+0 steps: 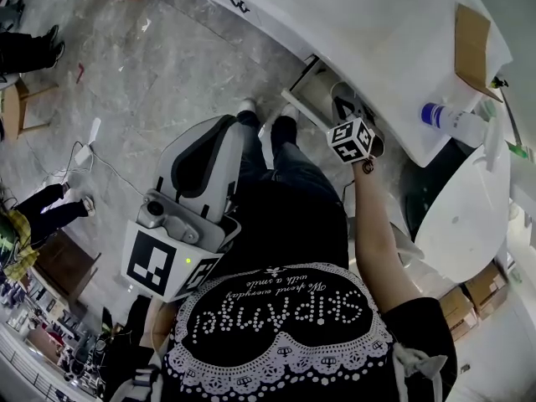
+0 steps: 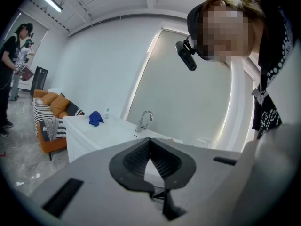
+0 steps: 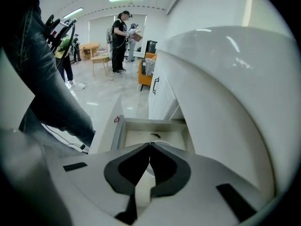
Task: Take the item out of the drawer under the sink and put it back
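Observation:
The drawer (image 1: 311, 86) under the white counter (image 1: 377, 32) stands pulled out. My right gripper (image 1: 345, 103) hangs just above it, pointing steeply down. In the right gripper view the gripper (image 3: 149, 145) is shut, its tips touching with nothing between them. Below it lies the pale drawer floor (image 3: 160, 133) with a small dark mark. A white rounded thing (image 3: 146, 171) shows behind the jaws; I cannot tell what it is. My left gripper (image 1: 226, 126) is held low at the person's left side, away from the drawer. It is shut and empty (image 2: 149, 139).
A blue-capped bottle (image 1: 448, 120) and a cardboard piece (image 1: 473, 36) lie on the counter beside a white basin (image 1: 465, 216). The person's legs (image 1: 285, 153) stand at the drawer front. A second counter carries a faucet (image 2: 145, 119) and a blue cloth (image 2: 95, 118). People (image 3: 120, 41) stand far off.

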Available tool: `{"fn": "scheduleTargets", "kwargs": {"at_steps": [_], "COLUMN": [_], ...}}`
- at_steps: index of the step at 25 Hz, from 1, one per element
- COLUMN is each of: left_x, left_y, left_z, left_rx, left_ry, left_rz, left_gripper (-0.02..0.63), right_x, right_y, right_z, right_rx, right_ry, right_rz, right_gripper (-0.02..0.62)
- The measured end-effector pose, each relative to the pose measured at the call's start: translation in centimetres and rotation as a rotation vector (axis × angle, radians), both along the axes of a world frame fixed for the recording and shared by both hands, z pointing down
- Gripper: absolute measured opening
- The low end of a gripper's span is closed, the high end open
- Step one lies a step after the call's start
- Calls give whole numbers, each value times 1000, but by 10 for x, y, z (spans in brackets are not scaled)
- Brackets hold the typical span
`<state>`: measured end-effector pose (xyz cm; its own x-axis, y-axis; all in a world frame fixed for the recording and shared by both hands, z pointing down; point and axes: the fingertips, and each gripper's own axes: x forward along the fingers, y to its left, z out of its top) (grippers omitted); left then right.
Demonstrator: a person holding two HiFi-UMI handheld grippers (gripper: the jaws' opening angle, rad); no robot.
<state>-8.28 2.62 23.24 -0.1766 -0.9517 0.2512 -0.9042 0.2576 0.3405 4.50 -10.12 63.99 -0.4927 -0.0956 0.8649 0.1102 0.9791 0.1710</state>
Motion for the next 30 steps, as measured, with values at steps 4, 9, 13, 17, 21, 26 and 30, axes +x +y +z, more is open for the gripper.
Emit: {"fn": "scheduleTargets", "kwargs": {"at_steps": [4, 9, 13, 17, 21, 26, 30], "left_x": [1, 2, -4, -7, -9, -18, -26], "left_y": [0, 2, 1, 1, -2, -8, -13], "left_z": [1, 0, -1, -3, -4, -3, -3], "left_rx": [5, 22, 28, 35, 41, 25, 29], "left_ry": [2, -3, -17, -18, -17, -5, -7], "left_rz": [12, 21, 23, 36, 63, 135, 158], "left_gripper": [5, 5, 5, 6, 6, 6, 6], "right_x": [-4, -5, -10, -8, -8, -8, -5], "right_y": [-1, -1, 1, 3, -1, -1, 4], "right_z": [-18, -40, -70, -96, -119, -144, -160], "right_rx": [-30, -96, -103, -85, -81, -80, -64], "right_ry": [-74, -166, -252, -302, -359, -405, -432], "right_rz": [67, 170, 180, 194, 222, 307, 345], "right_gripper": [18, 17, 17, 17, 17, 17, 17]}}
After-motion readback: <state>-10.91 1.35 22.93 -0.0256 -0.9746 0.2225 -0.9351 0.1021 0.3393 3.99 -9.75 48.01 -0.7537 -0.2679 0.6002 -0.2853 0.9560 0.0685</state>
